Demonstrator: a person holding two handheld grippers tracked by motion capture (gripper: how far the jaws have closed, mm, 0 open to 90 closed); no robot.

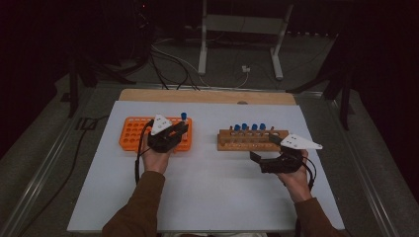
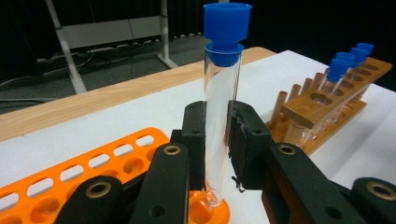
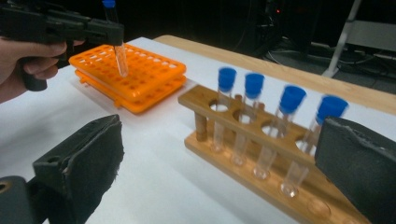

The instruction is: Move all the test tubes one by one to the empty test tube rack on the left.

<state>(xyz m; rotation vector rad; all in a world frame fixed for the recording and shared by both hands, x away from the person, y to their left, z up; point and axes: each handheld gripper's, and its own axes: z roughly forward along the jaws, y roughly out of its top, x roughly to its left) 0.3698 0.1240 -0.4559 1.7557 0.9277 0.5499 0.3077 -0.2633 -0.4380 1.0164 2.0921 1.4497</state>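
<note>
Dark room all round, and under my hands a white desk. Ahead of my left jaws lies the orange rack, its holes bare as far as I can see; ahead of my right jaws stands the wooden rack with four capped tubes left. My left gripper pinches one blue-capped tube upright, its bottom just over a corner hole. My right gripper has its jaws spread, holding nothing. I judge the transfer barely begun.
</note>
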